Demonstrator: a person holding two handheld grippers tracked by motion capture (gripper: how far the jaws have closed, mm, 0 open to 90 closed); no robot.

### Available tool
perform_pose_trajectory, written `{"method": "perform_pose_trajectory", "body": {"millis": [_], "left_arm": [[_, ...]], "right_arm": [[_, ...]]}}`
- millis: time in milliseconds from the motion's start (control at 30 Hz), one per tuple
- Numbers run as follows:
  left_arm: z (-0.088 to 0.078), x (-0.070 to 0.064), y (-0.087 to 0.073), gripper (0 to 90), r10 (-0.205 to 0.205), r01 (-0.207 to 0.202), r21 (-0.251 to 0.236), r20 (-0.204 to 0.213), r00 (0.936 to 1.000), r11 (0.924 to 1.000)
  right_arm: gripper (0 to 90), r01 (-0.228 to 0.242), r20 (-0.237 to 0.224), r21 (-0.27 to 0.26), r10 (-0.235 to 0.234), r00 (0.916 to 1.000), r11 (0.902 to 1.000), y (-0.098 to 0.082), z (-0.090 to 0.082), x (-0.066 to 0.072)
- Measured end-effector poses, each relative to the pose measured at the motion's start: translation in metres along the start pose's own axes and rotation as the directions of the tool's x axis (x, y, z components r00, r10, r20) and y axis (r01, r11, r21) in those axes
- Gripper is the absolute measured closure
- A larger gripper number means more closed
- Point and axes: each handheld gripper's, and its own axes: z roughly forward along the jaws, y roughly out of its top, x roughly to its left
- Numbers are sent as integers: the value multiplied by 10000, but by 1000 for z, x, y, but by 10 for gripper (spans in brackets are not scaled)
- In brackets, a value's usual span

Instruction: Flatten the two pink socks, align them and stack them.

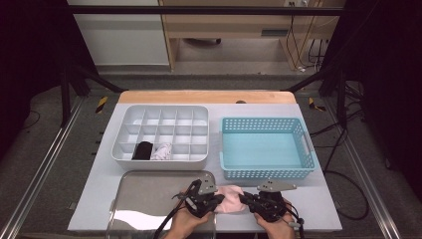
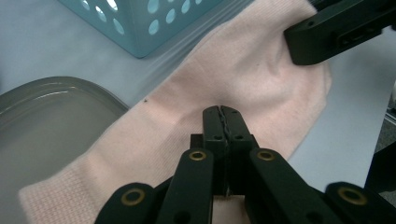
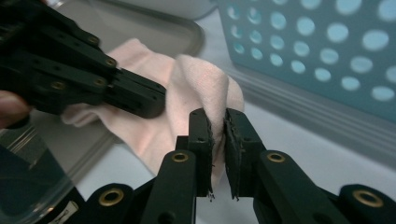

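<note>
Pink sock flat on the white surface, just in front of the blue basket near its front left corner, cuff end lapping onto the rim of the metal tray to the basket's front left. Left hand-held gripper clenched tight on the sock's near edge, jaws fully together with the knit pinched between them, seemingly to anchor that end so the fabric cannot slide. Right hand-held gripper on the side of the sock that lies before the basket's middle, jaws nearly together around a raised fold of the fabric (a thin gap visible between the pads, cloth bunched in it), so grasping the sock, likely to lift or fold that end over. Divided white organiser beside the basket's left wall, a black rolled sock and a pale one in two adjacent front-row cells, probably the destination for this sock once rolled. Basket itself empty. Two grips at opposite ends suggesting a fold or roll in preparation.
</note>
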Motion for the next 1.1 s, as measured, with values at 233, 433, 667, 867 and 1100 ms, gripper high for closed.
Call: {"method": "perform_pose_trajectory", "body": {"millis": [233, 433, 667, 867, 1100], "left_arm": [[-19, 4, 4, 854, -235, 236, -540, 16, 9997, 9983], [-56, 17, -4, 850, -517, 474, -1085, -373, 9980, 9930], [-83, 40, -35, 861, -1132, 1035, -1029, -941, 9891, 9893], [-83, 44, -53, 884, -1231, 1172, -634, -982, 9875, 9911], [-73, 37, -54, 886, -967, 942, -338, -791, 9922, 9950]], "right_arm": [[817, 163, 37, -163, -162, 9999, 9997, 4, -3, 4], [814, 136, 160, -242, -132, 9998, 9996, 5, -4, 2], [811, 209, 240, -259, -203, 9995, 9994, 6, -2, 3], [810, 297, 288, -241, -290, 9992, 9993, 6, -3, 5], [810, 380, 231, -336, -372, 9990, 9987, 8, -6, 7]]}}
